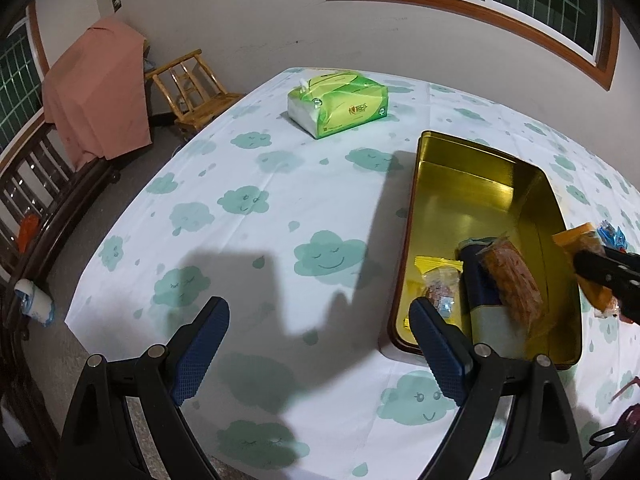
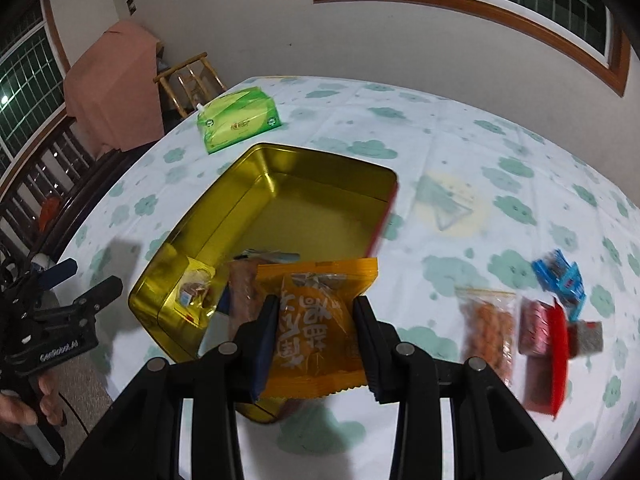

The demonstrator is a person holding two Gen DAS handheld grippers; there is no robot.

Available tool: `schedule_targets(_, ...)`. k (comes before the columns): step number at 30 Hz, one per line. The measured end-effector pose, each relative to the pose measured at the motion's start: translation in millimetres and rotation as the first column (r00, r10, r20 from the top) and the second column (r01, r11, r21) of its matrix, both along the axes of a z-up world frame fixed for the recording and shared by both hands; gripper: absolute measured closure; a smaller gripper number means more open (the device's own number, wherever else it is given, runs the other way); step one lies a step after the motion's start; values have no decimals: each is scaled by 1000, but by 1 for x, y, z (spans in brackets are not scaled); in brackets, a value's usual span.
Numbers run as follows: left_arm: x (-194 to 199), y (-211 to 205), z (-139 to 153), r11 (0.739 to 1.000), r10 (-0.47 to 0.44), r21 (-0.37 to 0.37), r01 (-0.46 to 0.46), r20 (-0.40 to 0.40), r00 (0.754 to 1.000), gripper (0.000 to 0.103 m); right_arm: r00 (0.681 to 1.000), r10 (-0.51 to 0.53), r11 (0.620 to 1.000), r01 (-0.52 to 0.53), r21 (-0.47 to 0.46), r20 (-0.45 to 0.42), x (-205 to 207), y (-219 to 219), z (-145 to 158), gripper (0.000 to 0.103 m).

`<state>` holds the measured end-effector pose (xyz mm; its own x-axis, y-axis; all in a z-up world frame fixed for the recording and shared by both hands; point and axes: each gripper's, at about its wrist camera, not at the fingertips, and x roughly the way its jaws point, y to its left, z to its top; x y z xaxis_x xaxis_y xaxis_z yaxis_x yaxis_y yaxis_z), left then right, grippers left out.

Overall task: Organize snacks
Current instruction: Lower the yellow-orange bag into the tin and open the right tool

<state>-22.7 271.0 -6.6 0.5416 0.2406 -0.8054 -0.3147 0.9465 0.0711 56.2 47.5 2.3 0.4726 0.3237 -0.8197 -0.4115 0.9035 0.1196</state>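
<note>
A gold tin box (image 2: 320,168) stands open on the cloud-print tablecloth; it also shows in the left wrist view (image 1: 480,184). Inside lie a small yellow packet (image 1: 438,276), a dark blue pack (image 1: 480,284) and an orange-brown snack bag (image 1: 512,280). My right gripper (image 2: 316,340) is shut on an orange snack packet (image 2: 316,320), held above the box's near right corner; this gripper shows in the left wrist view (image 1: 604,276). My left gripper (image 1: 320,344) is open and empty, to the left of the box.
A green tissue pack (image 1: 340,104) lies at the table's far side. Right of the box lie a clear bag of orange snacks (image 2: 488,328), a red packet (image 2: 548,340) and blue packets (image 2: 560,276). A wooden chair (image 1: 192,84) and a bench stand off the left edge.
</note>
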Motion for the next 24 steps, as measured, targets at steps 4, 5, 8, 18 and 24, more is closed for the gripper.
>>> schedule_targets(4,0,5,-1,1000,9,-5,-9,-2,1000,13,1000,11,1000,-11,0,-19,7,13,-6,65)
schedule_targets(5,0,5,-1,1000,10,-5,-10,-2,1000,13,1000,16,1000,-16,-3,-22,8,17,-7,65)
schedule_targets(8,1,7,-1,1000,11,-8,-11,-4,1000,13,999,24,1000,-25,-3,-39,10,26,-13,65)
schedule_targets(18,1,7,-2,1000,11,-15,-11,-9,1000,13,996,47,999,-49,-18,-77,15,40,-32,65)
schedule_targets(24,2,0,0,1000,2,-15,-2,-4,1000,13,995,55,998,-56,-4,-81,12,39,-32,62)
